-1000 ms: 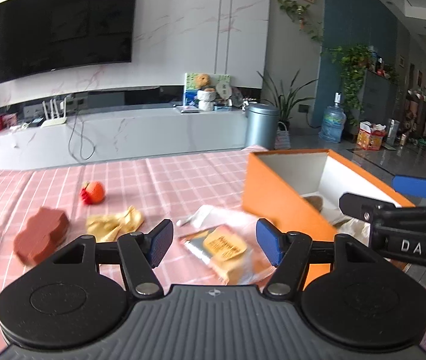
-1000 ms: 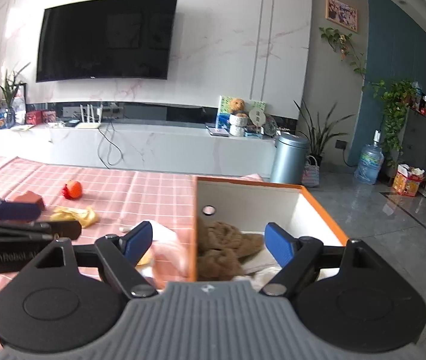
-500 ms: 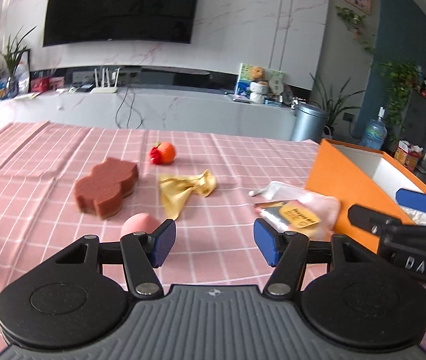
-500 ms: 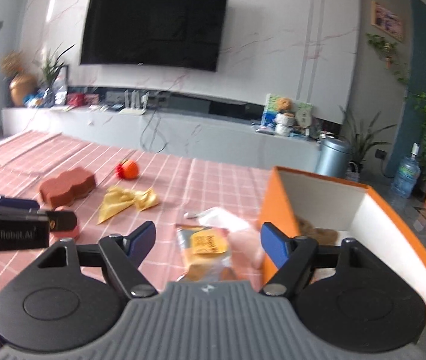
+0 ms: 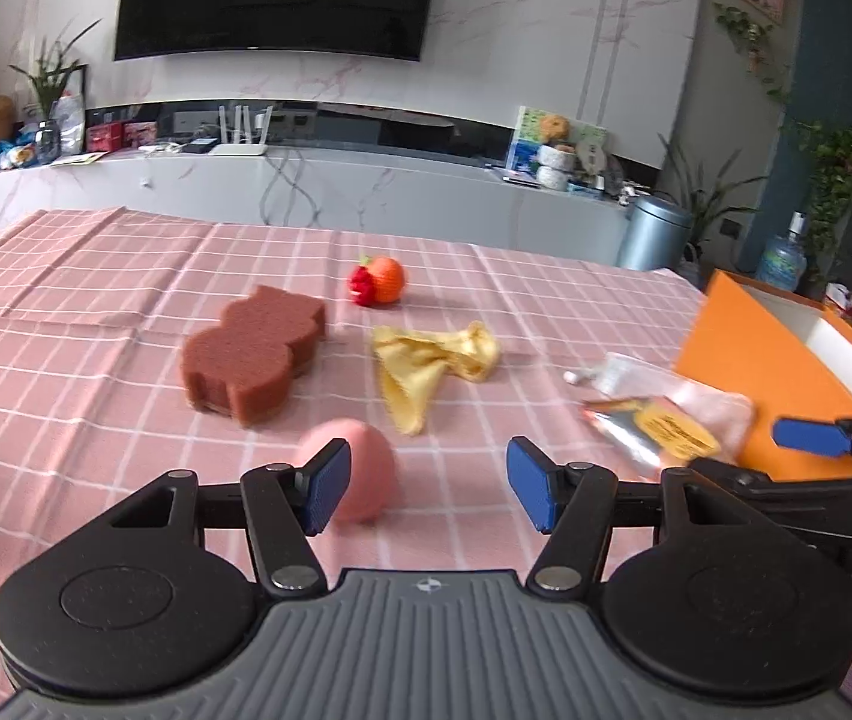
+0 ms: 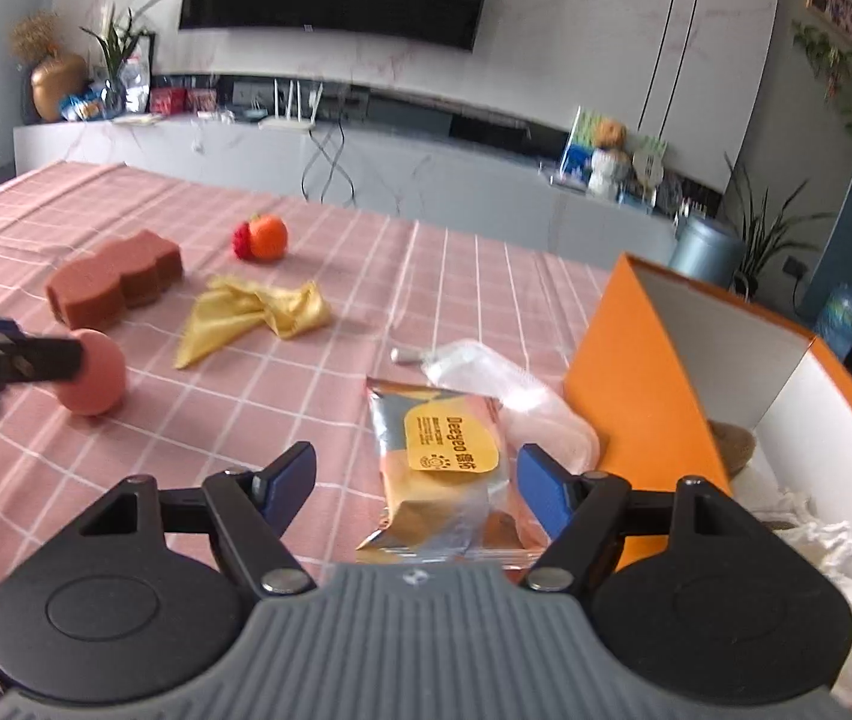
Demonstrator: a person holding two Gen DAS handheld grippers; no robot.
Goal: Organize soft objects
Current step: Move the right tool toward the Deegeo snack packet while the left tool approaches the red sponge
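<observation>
On the pink checked tablecloth lie a brown sponge (image 5: 252, 354), a yellow cloth (image 5: 432, 360), an orange-and-red toy (image 5: 381, 282) and a pink ball (image 5: 360, 474). My left gripper (image 5: 426, 492) is open just above the cloth, with the ball right beside its left pad. The right gripper (image 6: 414, 480) is open too. A foil snack packet (image 6: 444, 456) lies flat between its fingers, untouched by the pads, next to a clear pouch (image 6: 486, 372). The orange box (image 6: 624, 348) on the right holds a brown plush (image 6: 732, 444) and white fabric (image 6: 816, 540).
The box wall stands close to the right gripper's right finger. The left gripper's finger (image 6: 6, 354) reaches in from the left by the pink ball (image 6: 96, 384). Beyond the table's far edge are a white TV bench and a grey bin (image 5: 654, 234).
Both grippers have swung left from the orange box and sunk toward the tablecloth. The pink ball has come up to the left jaws and the packet between the right ones. Both jaws narrowed slightly.
</observation>
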